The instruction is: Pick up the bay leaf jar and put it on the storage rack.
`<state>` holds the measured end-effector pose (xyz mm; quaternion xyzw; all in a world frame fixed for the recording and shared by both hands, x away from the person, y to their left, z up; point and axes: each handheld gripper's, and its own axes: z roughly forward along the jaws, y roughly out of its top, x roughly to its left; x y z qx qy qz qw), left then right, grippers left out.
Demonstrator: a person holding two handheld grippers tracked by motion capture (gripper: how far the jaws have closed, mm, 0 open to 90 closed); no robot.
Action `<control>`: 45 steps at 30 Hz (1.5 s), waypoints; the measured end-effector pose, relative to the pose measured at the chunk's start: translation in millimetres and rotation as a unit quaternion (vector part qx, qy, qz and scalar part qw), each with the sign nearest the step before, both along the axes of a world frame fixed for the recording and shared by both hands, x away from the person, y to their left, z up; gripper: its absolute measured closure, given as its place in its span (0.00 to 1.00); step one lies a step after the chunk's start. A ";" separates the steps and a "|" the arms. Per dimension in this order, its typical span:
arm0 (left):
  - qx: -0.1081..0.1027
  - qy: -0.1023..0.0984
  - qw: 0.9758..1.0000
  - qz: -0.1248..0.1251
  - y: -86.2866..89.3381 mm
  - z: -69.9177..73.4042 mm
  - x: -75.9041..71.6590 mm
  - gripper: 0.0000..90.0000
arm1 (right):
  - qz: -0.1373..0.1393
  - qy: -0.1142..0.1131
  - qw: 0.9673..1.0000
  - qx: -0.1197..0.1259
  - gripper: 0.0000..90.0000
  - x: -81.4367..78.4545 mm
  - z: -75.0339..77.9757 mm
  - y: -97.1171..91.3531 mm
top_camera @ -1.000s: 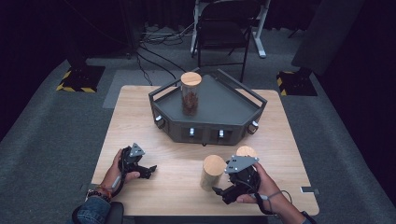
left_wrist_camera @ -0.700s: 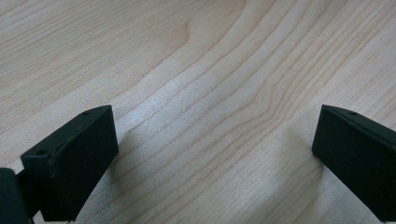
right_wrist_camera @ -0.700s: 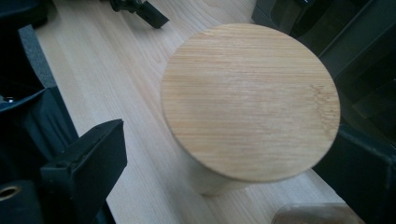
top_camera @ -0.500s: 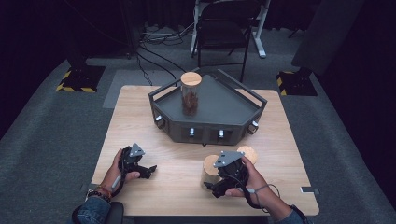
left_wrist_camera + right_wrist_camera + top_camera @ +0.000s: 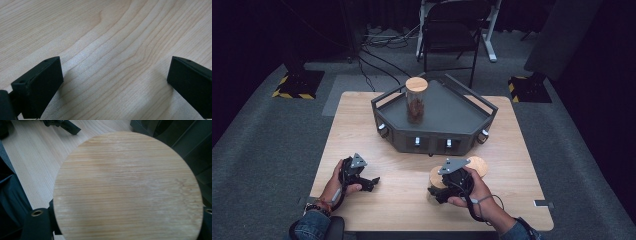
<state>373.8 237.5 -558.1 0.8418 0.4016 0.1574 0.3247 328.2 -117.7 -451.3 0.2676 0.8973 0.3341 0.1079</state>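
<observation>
Right tool [image 5: 438,192] is gripping a jar with a round wooden lid [image 5: 127,187]; its jaws have just been closing and are now pinching the jar below the lid, probably so the lid stays free. That jar [image 5: 435,181] is standing on the surface [image 5: 402,200] near the person's edge, touching or just beside a second wooden-lidded jar [image 5: 477,165]. Left tool [image 5: 367,182] is resting over bare wood with jaws wide and nothing between them, likely waiting to help. Farther back, a third jar [image 5: 416,100] is standing upright on a dark tray [image 5: 452,115].
</observation>
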 end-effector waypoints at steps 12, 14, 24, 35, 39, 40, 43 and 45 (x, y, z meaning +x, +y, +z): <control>-0.001 0.001 1.000 0.000 -0.1 0.0 -0.1 0.00 | 0.015 0.001 1.000 0.007 0.28 -1.2 12.4 0.4; 0.000 0.000 1.000 0.000 0.0 0.0 -0.1 0.00 | 0.018 -0.001 1.000 0.008 0.28 -2.3 18.7 0.3; 0.000 -0.001 1.000 0.000 0.0 0.0 0.0 0.00 | 0.035 -0.016 0.999 0.004 0.28 0.0 53.5 -2.6; 0.000 0.000 1.000 0.000 0.0 0.0 0.0 0.00 | 0.033 -0.027 0.999 0.005 0.28 14.1 89.8 -5.2; 0.000 0.000 1.000 0.000 0.0 0.0 0.0 0.00 | 0.032 -0.032 0.999 -0.002 0.28 20.4 98.8 -4.8; 0.000 0.000 1.000 0.000 0.0 0.0 0.0 0.00 | 0.031 -0.032 0.999 -0.003 0.28 22.3 100.3 -4.7; 0.000 0.000 1.000 0.000 0.0 0.0 0.0 0.00 | 0.030 -0.031 0.999 -0.006 0.28 28.2 103.4 -3.6; 0.000 0.000 1.000 0.000 0.0 0.0 0.0 0.00 | 0.030 -0.033 0.999 -0.009 0.28 31.3 106.3 -2.7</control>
